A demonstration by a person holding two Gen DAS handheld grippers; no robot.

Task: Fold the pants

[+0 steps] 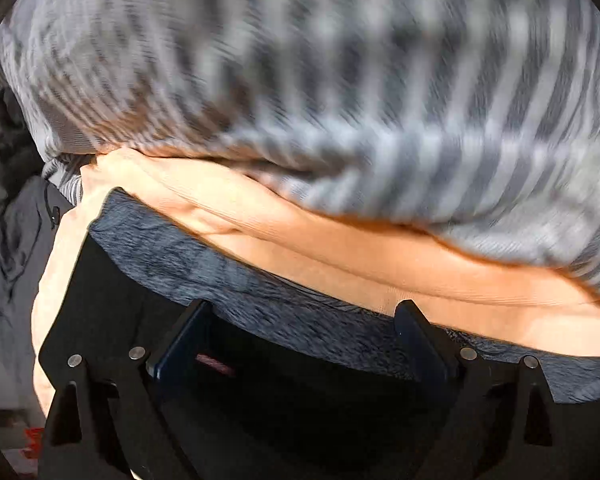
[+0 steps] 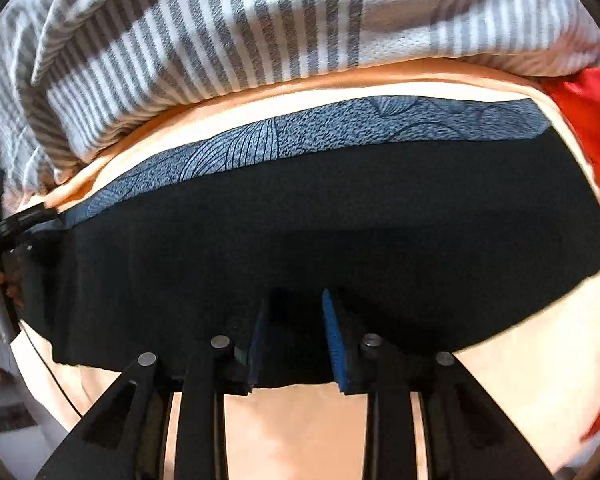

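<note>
Black pants (image 2: 332,220) with blue patterned waistband (image 2: 340,128) spread flat on peach sheet (image 2: 300,432), beside striped blanket (image 2: 220,32). Right hand-held gripper (image 2: 296,304) at near hem, jaws narrowly parted, black cloth between them; grip not certain. Left hand-held gripper (image 1: 304,312) over pants' other end, jaws wide apart, fingertips by waistband, holding nothing. Red cloth (image 2: 592,120) at right edge.

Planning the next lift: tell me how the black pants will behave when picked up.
The black pants lie flat and thin on the peach sheet, so they will probably droop, floppy and light. The right gripper straddles one edge; the rest would likely hang unsupported.
</note>
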